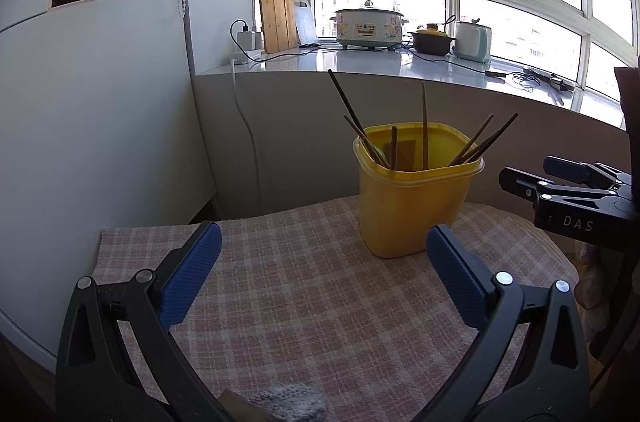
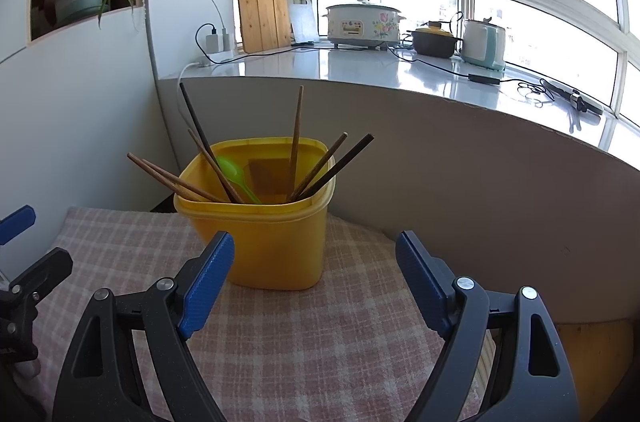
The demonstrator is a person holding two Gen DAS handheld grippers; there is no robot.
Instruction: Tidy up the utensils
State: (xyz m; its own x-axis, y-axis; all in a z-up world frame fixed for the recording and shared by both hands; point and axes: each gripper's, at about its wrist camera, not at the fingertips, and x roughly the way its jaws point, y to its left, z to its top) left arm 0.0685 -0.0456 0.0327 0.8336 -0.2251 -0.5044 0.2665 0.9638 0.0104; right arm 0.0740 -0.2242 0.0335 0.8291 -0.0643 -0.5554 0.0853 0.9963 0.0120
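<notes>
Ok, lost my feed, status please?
Left gripper open, right gripper open, both empty. Chopsticks and green spoon in yellow bin. Nothing blocking.

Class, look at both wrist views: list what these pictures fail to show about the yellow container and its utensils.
- Lower ends of the chopsticks: hidden by the yellow container wall, both views.
- Green spoon: its handle end is sunk inside; barely visible in the left view.
- Container's base front: partly covered by the right hand-held gripper finger.
- Dark patch inside: unidentifiable.
</notes>
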